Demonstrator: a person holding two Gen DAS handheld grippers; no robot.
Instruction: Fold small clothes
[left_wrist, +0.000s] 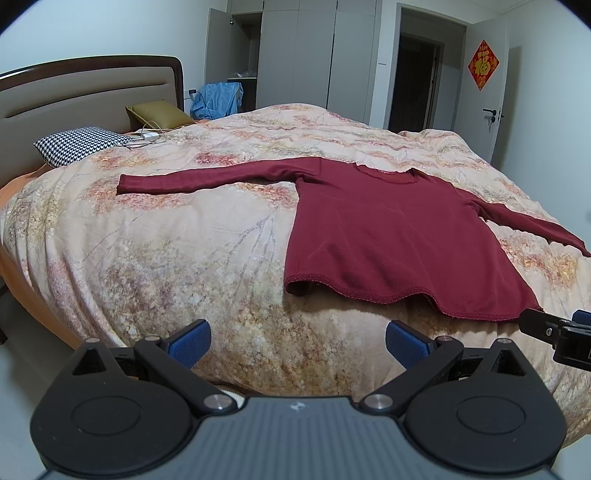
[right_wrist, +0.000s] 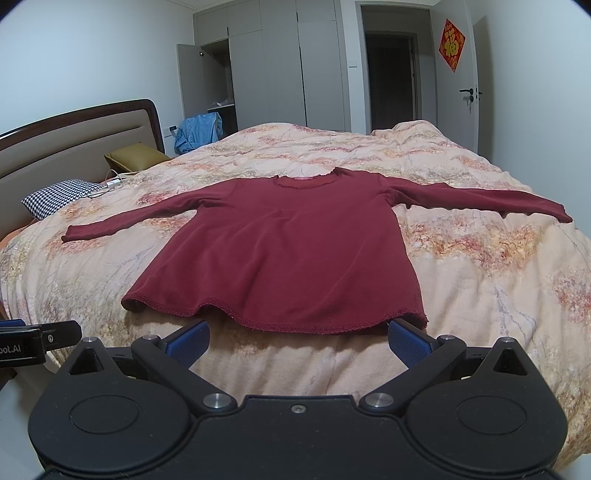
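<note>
A dark red long-sleeved shirt (left_wrist: 391, 236) (right_wrist: 291, 254) lies flat on the floral quilt (left_wrist: 177, 251) (right_wrist: 480, 266), front up, both sleeves spread out sideways and the hem nearest me. My left gripper (left_wrist: 298, 345) stands open before the bed's near edge, left of the shirt's hem, with nothing between its blue pads. Also open and empty, my right gripper (right_wrist: 298, 343) hovers just short of the hem's middle. Each gripper shows at the edge of the other's view: the right one (left_wrist: 554, 332), the left one (right_wrist: 33, 338).
A houndstooth pillow (left_wrist: 79, 144) (right_wrist: 57, 195), an olive cushion (left_wrist: 159, 112) (right_wrist: 135, 155) and a white charger with cable (left_wrist: 149, 137) lie near the headboard (left_wrist: 74, 92). Blue clothing (left_wrist: 218, 98) hangs by an open wardrobe (right_wrist: 218, 74). An open door (left_wrist: 491, 92) is at the right.
</note>
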